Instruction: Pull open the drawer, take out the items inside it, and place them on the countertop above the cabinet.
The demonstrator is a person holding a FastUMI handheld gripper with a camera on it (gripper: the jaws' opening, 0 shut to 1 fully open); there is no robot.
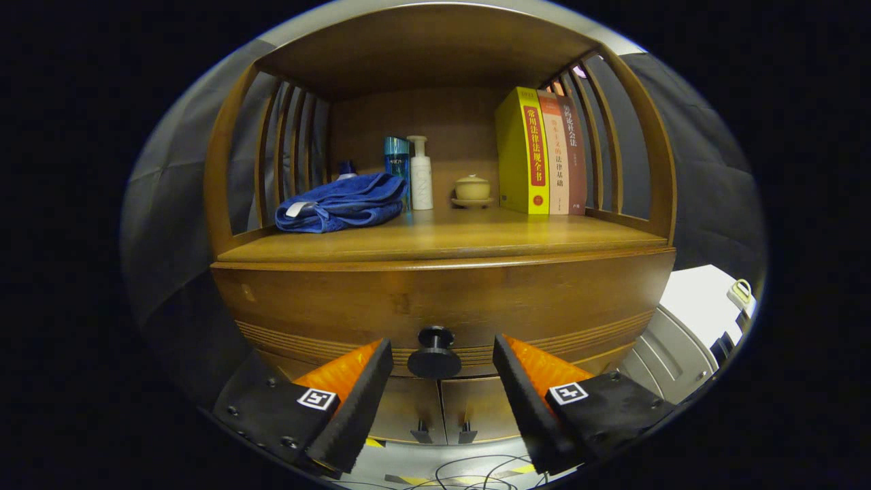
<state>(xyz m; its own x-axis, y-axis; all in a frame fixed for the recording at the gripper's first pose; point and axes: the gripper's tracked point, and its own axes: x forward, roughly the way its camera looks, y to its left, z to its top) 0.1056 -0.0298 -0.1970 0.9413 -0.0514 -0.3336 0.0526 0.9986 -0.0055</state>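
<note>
the drawer (442,299) is a wide curved front of smooth brown wood with fine grooved lines along its lower part, and it looks closed. its round dark knob (434,354) sticks out at the lower middle of this front. the gripper (442,357) is spread open, its two wedge-shaped fingers standing on both sides of the knob without touching it. above the drawer lies the glossy wooden countertop (476,238). on it, above and left of the knob, rests a soft folded blue towel (340,204); behind it a blue bottle (397,160) and a white pump bottle (420,173). a small lidded ceramic cup (472,188) stands just above the knob, and upright books (537,153) stand to the right.
</note>
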